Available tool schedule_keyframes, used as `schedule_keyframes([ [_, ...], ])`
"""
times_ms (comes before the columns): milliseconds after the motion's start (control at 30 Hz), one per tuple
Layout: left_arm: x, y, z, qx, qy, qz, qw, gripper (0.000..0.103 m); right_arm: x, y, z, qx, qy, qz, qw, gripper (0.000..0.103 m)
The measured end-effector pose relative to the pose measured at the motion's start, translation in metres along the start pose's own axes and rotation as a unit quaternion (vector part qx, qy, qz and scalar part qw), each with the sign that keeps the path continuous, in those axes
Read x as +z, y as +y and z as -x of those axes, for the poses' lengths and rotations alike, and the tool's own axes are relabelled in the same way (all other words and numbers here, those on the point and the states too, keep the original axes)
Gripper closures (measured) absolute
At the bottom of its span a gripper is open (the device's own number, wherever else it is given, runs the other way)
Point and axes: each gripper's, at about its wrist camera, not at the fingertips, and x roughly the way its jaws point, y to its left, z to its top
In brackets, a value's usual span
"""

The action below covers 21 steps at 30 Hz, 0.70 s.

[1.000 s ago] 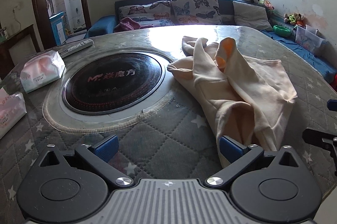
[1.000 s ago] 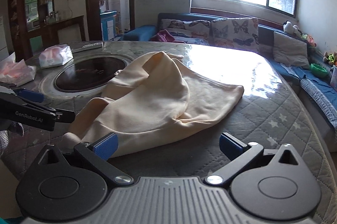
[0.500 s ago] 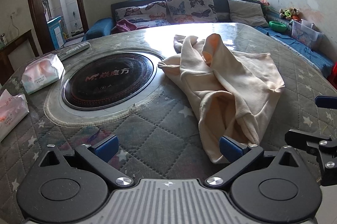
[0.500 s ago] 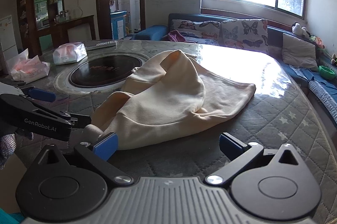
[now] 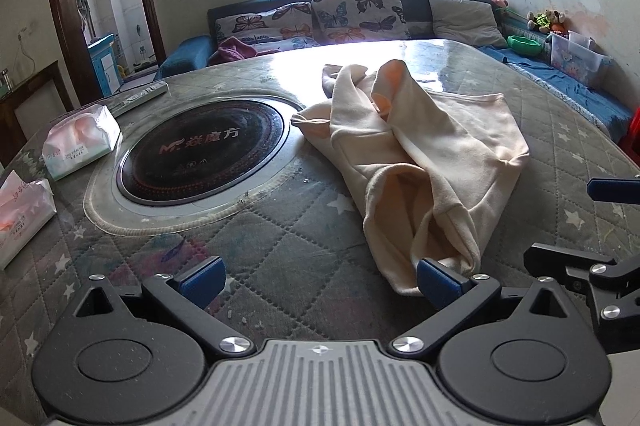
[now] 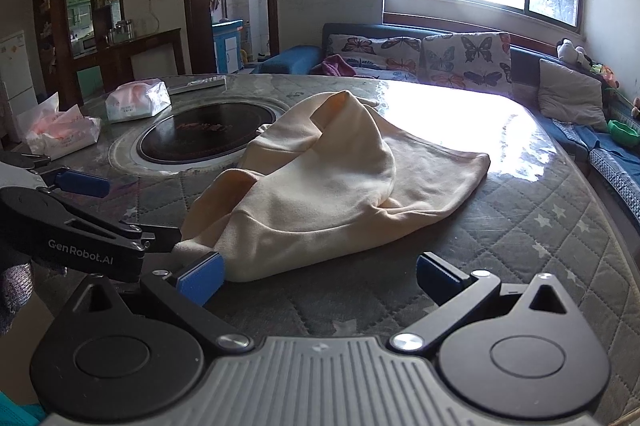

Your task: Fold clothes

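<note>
**Quilted round table, cream garment bunched, fold not there yet**

Living-room table [image 5: 248, 258] with quilted star cover and a black cooktop disc [image 5: 204, 150] sunk in it; use the disc as your landmark. Your cream garment [image 5: 432, 154] lies just right of the disc, one far corner touching its pale rim. It sits in a loose heap: one layer humped up over the rest, an open tube end gaping toward you, no flat panels, no squared edges. So the garment is not folded as it lies; flattening and folding remain, as far as these views tell.

Long axis runs from the disc's far-right side down toward the near table edge, slanting right. The open end points at you, the crumpled narrow end points to the sofa.

Your left gripper [image 5: 318, 280] has its jaws spread wide, nothing between them, right pad just touching the garment's near hem. Your right gripper [image 6: 320, 276] is likewise spread and empty, left pad against the hem
</note>
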Motion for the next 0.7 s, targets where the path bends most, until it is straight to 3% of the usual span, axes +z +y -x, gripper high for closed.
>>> schedule_keyframes([
  [700, -0.003, -0.011, 0.001, 0.007, 0.011, -0.009, 0.9999, 0.000, -0.002, 0.005, -0.003, -0.003, 0.015, 0.003, 1.000, 0.000],
])
